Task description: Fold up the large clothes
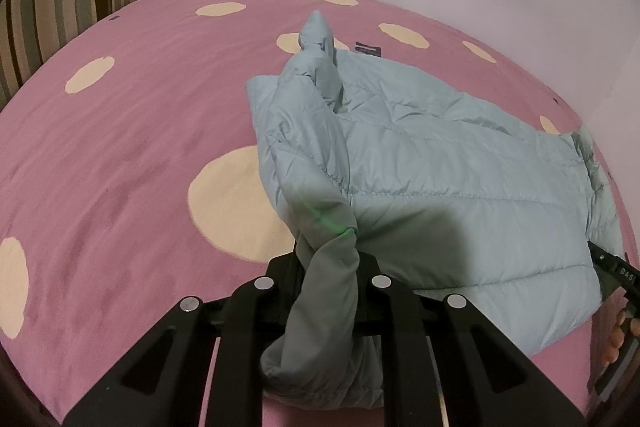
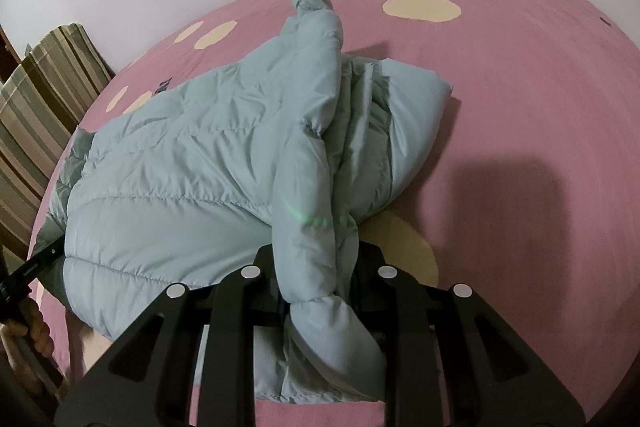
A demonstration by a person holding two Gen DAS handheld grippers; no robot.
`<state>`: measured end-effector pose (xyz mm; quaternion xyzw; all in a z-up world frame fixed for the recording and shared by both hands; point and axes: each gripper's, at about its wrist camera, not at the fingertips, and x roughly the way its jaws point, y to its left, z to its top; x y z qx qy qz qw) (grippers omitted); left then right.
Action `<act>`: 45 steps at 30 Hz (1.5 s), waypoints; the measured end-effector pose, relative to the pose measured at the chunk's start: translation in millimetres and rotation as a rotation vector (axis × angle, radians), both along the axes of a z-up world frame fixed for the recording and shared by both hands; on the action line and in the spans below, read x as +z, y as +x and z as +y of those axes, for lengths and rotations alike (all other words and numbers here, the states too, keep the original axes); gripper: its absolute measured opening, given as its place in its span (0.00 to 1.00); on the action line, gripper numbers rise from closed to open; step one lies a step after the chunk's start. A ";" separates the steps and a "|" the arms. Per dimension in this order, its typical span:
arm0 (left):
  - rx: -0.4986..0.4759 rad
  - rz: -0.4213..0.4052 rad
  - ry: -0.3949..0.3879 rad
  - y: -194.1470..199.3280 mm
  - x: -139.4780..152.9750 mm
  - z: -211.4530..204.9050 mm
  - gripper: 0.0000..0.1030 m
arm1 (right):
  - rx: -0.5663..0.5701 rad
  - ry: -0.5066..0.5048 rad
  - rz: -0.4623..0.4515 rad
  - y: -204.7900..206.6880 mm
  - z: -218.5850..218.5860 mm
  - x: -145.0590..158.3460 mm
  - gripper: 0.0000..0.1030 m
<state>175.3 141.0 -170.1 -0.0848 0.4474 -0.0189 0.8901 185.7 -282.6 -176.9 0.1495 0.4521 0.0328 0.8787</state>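
My left gripper [image 1: 326, 279] pinches one bunched corner of the jacket [image 1: 440, 179]; my right gripper [image 2: 316, 281] pinches the other. The jacket lies on the bed [image 1: 120, 155], stretched left to right between my hands along the near edge, its bulk running away to the far side. No containers here.

Pink dotted bed [image 1: 120, 147]; puffer jacket [image 1: 460, 167] on top.
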 end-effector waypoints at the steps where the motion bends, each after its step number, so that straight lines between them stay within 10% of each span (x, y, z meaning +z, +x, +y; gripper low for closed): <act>1: 0.001 0.000 0.000 -2.9 0.0 0.3 0.14 | 0.000 0.002 0.001 -2.2 1.3 0.1 0.21; 11: -0.005 0.013 -0.028 -15.5 -5.8 7.3 0.18 | -0.001 -0.017 0.005 -0.1 0.7 2.7 0.32; 19: 0.007 -0.012 -0.089 -25.3 12.8 20.8 0.56 | -0.053 -0.038 -0.024 -12.7 -6.0 21.5 0.53; 27: 0.044 -0.011 -0.130 -25.0 21.3 30.7 0.57 | -0.080 -0.108 -0.157 -23.3 13.0 73.1 0.42; 31: 0.031 -0.003 -0.107 -20.4 21.5 27.5 0.57 | 0.048 -0.087 -0.115 -8.7 54.7 65.2 0.28; 45: 0.022 0.047 -0.025 8.0 17.8 36.1 0.63 | 0.215 -0.130 -0.067 43.4 164.8 40.3 0.28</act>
